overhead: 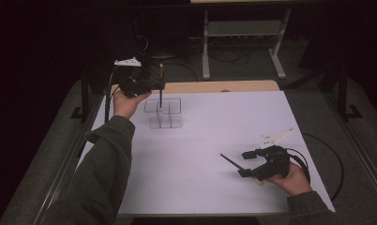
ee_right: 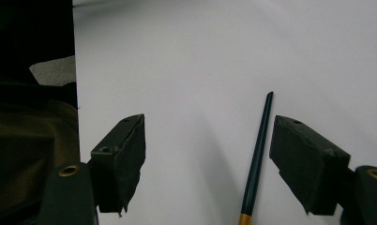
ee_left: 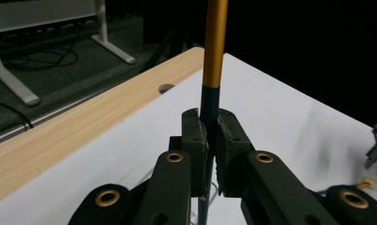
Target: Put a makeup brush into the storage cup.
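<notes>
The left claw (overhead: 159, 86) is shut tight on a stick (overhead: 161, 84), standing straight up (long way up-down) right above the clear box (overhead: 164, 113). The right claw (ee_right: 207, 154) is open wide, holding nothing.

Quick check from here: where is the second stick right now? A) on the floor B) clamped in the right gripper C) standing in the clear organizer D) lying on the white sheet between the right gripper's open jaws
D: the stick lies flat on the sheet between the right gripper's open jaws, neither pad touching it.
</notes>
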Tool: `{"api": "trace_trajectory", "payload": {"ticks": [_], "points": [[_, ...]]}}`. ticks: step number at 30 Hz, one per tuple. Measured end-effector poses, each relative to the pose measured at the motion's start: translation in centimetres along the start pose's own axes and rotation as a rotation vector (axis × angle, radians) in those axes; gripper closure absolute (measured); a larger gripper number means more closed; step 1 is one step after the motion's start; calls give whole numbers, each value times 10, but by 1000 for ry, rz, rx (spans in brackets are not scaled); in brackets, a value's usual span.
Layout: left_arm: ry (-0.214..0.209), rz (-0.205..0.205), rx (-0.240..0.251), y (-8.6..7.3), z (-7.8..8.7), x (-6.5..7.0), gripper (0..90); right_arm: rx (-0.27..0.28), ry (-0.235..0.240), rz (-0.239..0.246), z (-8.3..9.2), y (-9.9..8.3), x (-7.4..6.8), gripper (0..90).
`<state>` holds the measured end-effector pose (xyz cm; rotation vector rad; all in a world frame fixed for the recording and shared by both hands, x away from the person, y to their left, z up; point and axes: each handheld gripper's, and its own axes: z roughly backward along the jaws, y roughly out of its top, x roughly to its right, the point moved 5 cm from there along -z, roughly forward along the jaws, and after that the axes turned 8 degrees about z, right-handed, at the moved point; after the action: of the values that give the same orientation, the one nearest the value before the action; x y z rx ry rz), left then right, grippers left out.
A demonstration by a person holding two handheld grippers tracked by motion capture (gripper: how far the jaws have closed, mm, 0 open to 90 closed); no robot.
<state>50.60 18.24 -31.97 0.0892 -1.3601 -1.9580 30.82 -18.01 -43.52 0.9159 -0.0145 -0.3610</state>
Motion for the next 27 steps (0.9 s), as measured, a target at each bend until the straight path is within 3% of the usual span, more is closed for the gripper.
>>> {"api": "trace_trajectory", "payload": {"ticks": [11, 27], "points": [[23, 31, -6, -5, -8, -14, 833, 5, 1, -3, 1, 0, 0, 257], [39, 52, -15, -8, -16, -21, 832, 8, -8, -10, 4, -2, 2, 249]]}}
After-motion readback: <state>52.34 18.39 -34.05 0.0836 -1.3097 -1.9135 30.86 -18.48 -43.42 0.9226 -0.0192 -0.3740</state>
